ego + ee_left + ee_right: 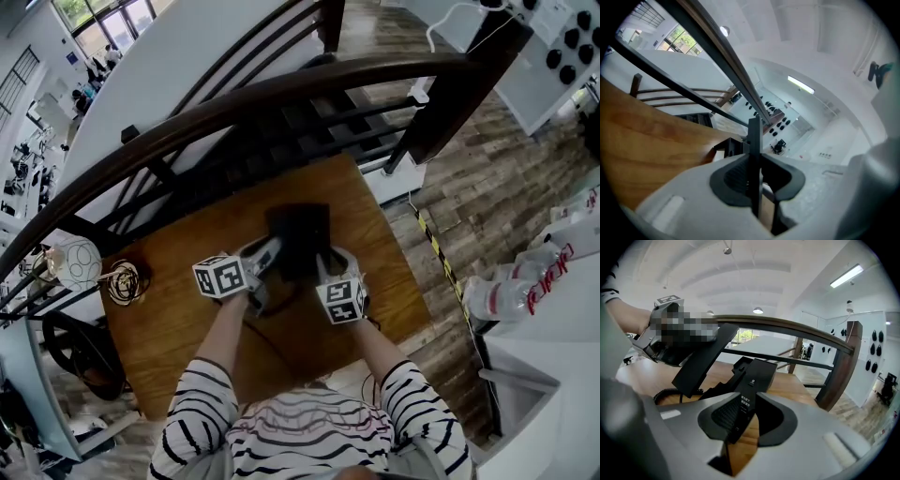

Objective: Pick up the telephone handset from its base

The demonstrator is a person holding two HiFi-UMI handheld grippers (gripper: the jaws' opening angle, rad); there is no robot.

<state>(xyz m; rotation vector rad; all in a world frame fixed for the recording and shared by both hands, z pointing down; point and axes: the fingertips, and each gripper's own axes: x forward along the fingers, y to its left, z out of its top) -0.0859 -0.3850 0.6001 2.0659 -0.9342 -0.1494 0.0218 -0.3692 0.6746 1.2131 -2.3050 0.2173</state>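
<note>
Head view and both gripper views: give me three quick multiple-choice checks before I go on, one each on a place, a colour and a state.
1. Where does the black plastic telephone base stand?
A. on the brown wooden table
B. on the floor
C. on a chair

2. What colour is the long plastic telephone handset?
A. white
B. red
C. black

3. What is the handset's state?
A. lying in its cradle
B. held up, tilted, in the left gripper
C. lying flat on the table

Answers:
1 A, wood shows all round the base.
2 C, the right gripper view shows it black.
3 B, the jaws are shut on it, above the base.
</note>
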